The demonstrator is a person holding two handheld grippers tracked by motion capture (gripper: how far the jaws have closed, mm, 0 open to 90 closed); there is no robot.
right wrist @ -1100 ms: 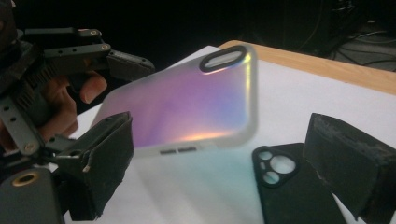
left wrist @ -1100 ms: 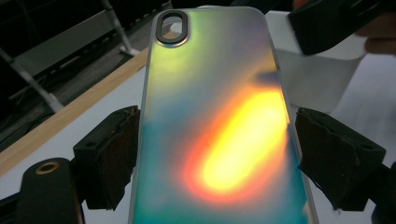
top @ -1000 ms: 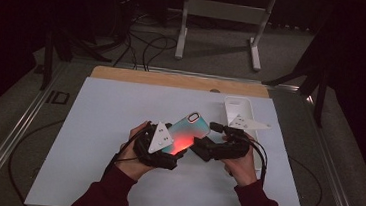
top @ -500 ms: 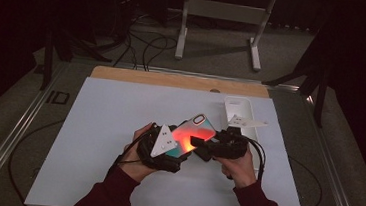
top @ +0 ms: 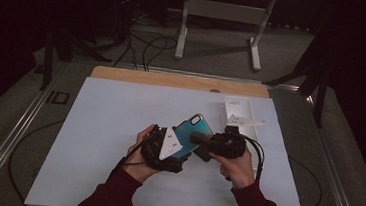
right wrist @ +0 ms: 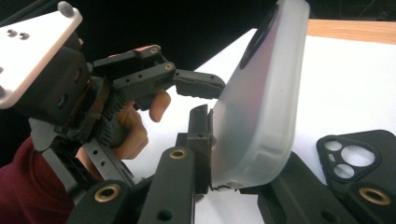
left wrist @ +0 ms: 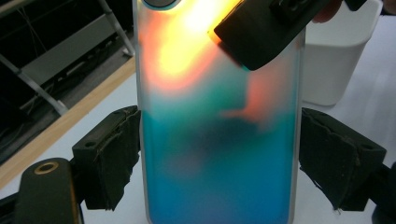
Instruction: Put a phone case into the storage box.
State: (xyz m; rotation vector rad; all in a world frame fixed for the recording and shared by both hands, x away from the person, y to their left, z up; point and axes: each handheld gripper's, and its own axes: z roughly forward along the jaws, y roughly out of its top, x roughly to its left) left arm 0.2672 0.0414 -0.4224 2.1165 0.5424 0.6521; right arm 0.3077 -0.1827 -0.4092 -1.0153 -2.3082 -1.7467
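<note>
Left gripper view: the left gripper (left wrist: 219, 158) has its two black pads pressed on the long edges of a phone in a frosted case (left wrist: 219, 140), gripping it across its width; the case glows orange near the top and blue-green lower down. The right gripper (right wrist: 233, 140) has just been closing its jaws, and in the right gripper view they now pinch one edge of the same phone case, one pad on each face. In the high view both grippers meet just above the table's white surface (top: 120, 107), toward its near edge and right of the middle, with the phone tilted up between them. A black phone case (right wrist: 359, 158) lies flat on the surface just beside the right gripper. A white bin (top: 238, 110) stands near the right edge, toward the far right corner.
</note>
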